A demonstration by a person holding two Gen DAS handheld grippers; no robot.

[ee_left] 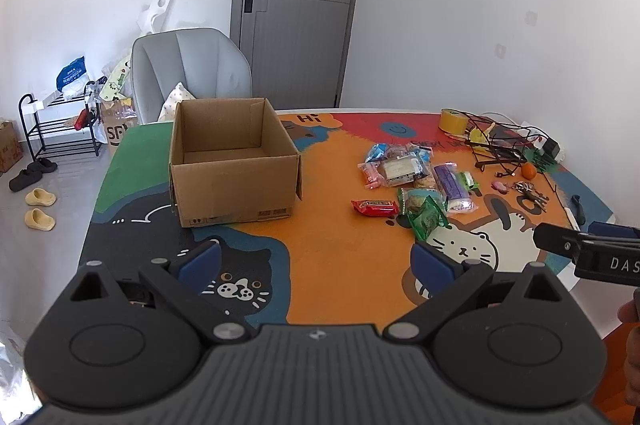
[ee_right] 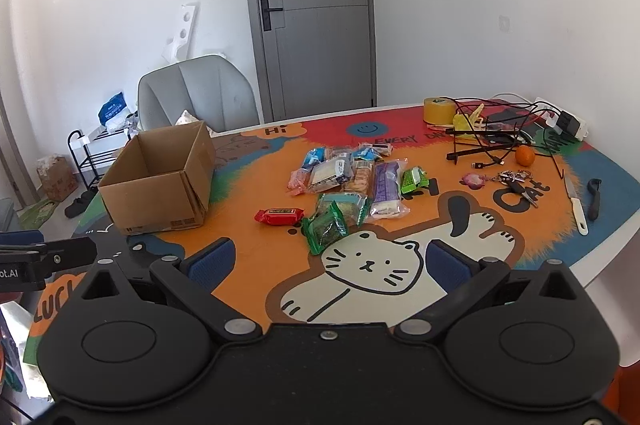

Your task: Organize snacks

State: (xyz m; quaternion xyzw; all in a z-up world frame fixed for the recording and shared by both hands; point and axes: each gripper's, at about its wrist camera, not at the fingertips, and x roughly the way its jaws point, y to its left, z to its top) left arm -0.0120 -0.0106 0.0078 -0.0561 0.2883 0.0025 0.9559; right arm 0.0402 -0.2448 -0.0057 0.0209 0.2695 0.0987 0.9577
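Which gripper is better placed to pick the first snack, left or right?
Probably right. The right gripper is open with the green snack packet just ahead of its jaws; the left gripper faces bare mat nearer the cardboard box.

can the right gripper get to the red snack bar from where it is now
Probably yes. The right hand-held gripper is open and empty, and the red snack bar lies alone on the mat, left of the green packet, with bare mat between them and nothing stacked on it.

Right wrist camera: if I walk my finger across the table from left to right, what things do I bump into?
cardboard box → red snack packet → purple snack packet → keys → white knife → black peeler
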